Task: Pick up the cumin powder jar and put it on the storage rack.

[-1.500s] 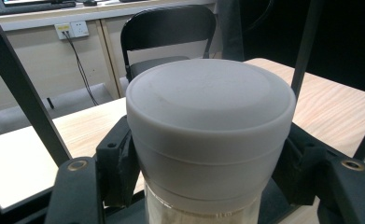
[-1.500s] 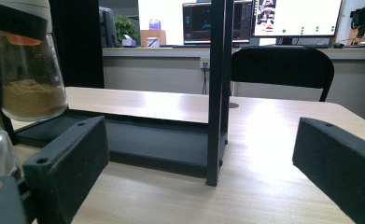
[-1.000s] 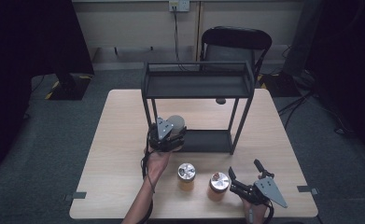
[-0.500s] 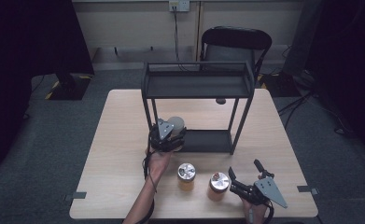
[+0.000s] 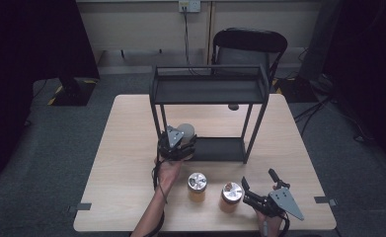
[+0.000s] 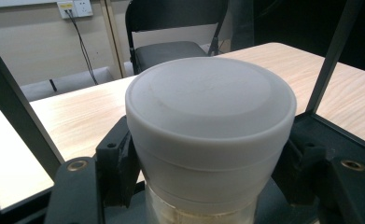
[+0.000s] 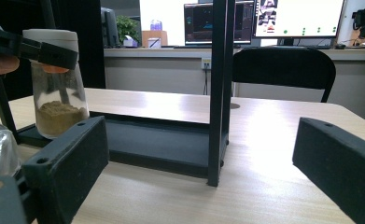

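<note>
White-lidded jar (image 6: 210, 135) sitting clamped between the left gripper's (image 5: 177, 144) jaws, pads pressing on both sides just under the lid (glass body below, brownish powder lying in the bottom as seen in the right gripper view (image 7: 59, 84)). Being held upright at the near-left corner of the black shelf rack's (image 5: 210, 89) lower tray (image 5: 220, 148), at about 9 o'clock from the tray's middle in the high view; whether resting on the tray or hanging just above it, impossible to tell. Gripping from 6 o'clock, with the person's left hand (image 5: 170, 170) coming in behind the gripper.

Moving outward: two amber jars with metal lids standing on the wooden table (image 5: 131, 148) at 6 o'clock from the rack, left one (image 5: 197, 186) just beside right one (image 5: 231, 196), apart from each other and from the rack.

Lying at 3 o'clock from that right jar, the right gripper (image 5: 260, 187) with jaws standing wide open, holding nothing, pointing toward 10 o'clock along the tabletop, one jaw tip close beside the right amber jar.

Standing beyond the table at 12 o'clock, a black chair (image 5: 250, 47).
</note>
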Motion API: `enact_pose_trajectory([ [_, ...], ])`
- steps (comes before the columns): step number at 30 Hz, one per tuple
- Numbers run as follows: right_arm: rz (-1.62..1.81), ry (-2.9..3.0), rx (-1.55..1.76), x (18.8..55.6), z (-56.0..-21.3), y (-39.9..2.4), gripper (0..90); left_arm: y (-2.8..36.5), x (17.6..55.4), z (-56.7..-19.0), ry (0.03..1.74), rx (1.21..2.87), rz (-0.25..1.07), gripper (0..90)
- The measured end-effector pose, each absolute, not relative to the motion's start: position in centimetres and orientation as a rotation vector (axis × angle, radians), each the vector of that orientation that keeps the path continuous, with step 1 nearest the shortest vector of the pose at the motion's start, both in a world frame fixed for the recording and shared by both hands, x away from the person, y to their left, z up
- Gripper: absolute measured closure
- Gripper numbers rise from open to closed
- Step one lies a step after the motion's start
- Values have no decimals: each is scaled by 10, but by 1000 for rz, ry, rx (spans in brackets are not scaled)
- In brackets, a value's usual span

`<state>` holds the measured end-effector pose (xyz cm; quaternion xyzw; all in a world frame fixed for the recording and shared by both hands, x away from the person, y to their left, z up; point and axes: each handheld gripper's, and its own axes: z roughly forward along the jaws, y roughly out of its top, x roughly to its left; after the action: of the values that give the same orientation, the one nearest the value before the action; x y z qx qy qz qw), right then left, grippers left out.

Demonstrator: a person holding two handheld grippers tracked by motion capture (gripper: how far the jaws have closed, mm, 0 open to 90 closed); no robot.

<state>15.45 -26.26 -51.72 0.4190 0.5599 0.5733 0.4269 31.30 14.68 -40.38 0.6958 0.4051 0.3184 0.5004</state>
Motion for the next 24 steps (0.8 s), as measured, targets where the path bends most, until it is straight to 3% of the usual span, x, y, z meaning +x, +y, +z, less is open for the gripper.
enact_pose_trajectory([
  [24,1434,1396,1046,154,-518,-262,26,146,314,-405,983,1673,772,315],
])
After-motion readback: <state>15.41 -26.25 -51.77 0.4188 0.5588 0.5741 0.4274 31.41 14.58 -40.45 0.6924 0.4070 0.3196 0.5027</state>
